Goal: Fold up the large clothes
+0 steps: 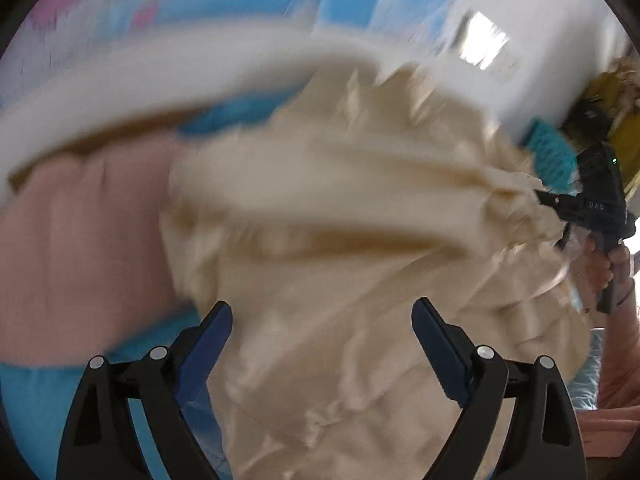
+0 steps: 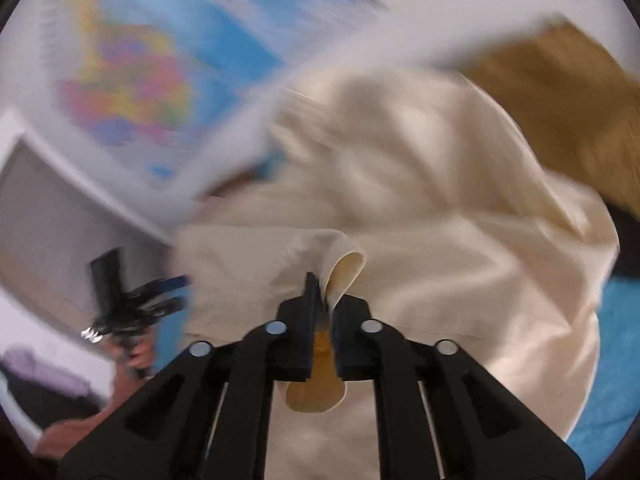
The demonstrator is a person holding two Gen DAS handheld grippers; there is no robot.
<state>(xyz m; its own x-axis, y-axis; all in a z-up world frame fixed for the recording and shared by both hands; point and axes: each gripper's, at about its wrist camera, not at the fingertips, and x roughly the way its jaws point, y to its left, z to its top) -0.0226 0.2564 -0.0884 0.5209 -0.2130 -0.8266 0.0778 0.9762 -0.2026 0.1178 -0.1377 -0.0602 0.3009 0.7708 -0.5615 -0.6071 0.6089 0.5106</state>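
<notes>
A large cream garment lies crumpled on a blue cover, blurred by motion. My left gripper hangs just above it, jaws wide apart with nothing between the pads. In the right wrist view the same cream garment fills the middle, and my right gripper is shut on a folded edge of it, a loop of cloth sticking up past the pads. The right gripper also shows at the right edge of the left wrist view, at the cloth's far side. The left gripper appears open at the left of the right wrist view.
A pink cloth lies left of the cream garment. A white rail runs behind it, with a coloured map on the wall. A brown surface sits at the far right. A hand grips the left tool.
</notes>
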